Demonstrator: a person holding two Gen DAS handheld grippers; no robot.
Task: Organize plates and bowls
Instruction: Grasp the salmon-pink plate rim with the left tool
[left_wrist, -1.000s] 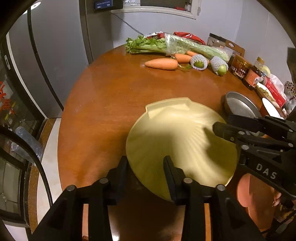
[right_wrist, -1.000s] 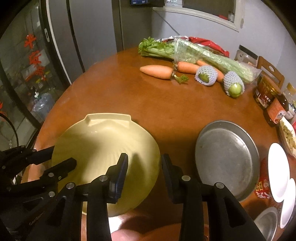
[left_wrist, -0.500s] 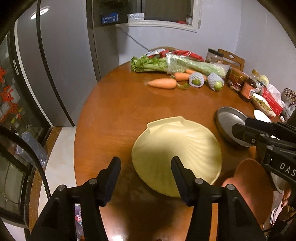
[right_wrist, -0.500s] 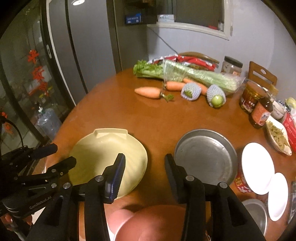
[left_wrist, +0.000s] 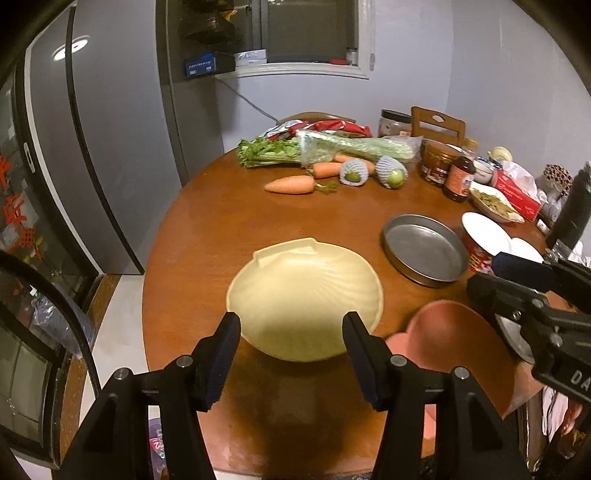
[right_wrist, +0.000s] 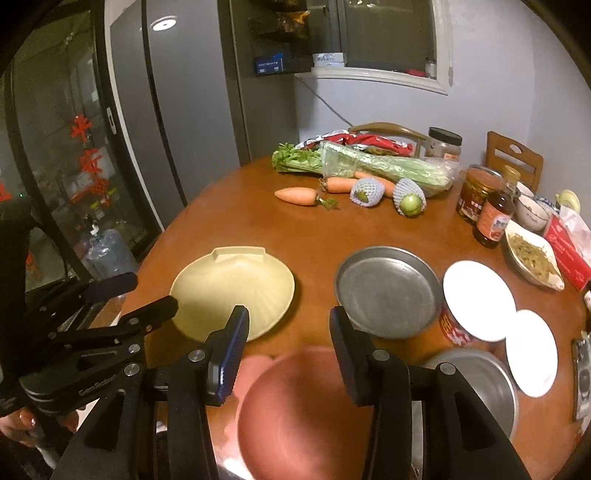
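Both grippers stand partly open with nothing between their jaws. The left gripper hangs above the table, the shell-shaped yellow plate lying just beyond its jaws, untouched. The right gripper hangs over the pink bowl, the round metal pan just ahead.

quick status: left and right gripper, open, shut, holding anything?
Left gripper: open, holding nothing, above the near edge of the pale yellow shell-shaped plate.
Right gripper: open, holding nothing.
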